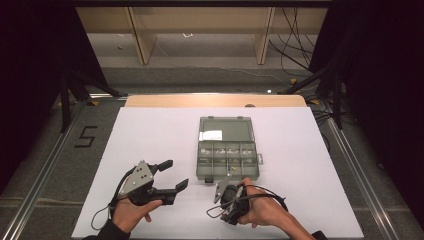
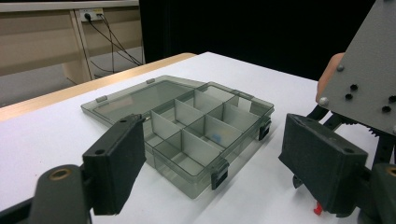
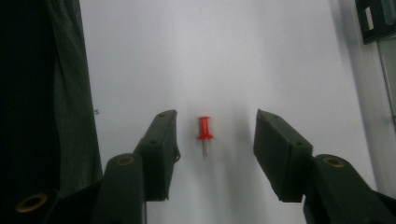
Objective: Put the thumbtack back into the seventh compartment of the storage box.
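A red push pin (image 3: 204, 130) lies on the white table top, its point toward me. My right gripper (image 3: 215, 119) hangs over it, pointing down, open, with one jaw on each side of the pin and neither touching it. In the high view the right gripper (image 1: 226, 192) is just in front of the box's near edge. A grey translucent compartment box (image 1: 200, 160) lies with its lid (image 1: 225, 129) flat open behind it. My left gripper (image 1: 172, 175) is open and holds nothing, left of the box and aimed at it. The pin (image 2: 318, 208) also shows under the right gripper's grey plate (image 2: 364, 84).
The box's compartments (image 2: 187, 179) hold small items, among them a blue speck (image 2: 215, 137); two black latches sit on its near wall. The white sheet (image 1: 150, 130) covers the table, with a wooden strip (image 1: 215, 101) at the far edge. Cables trail from both grippers.
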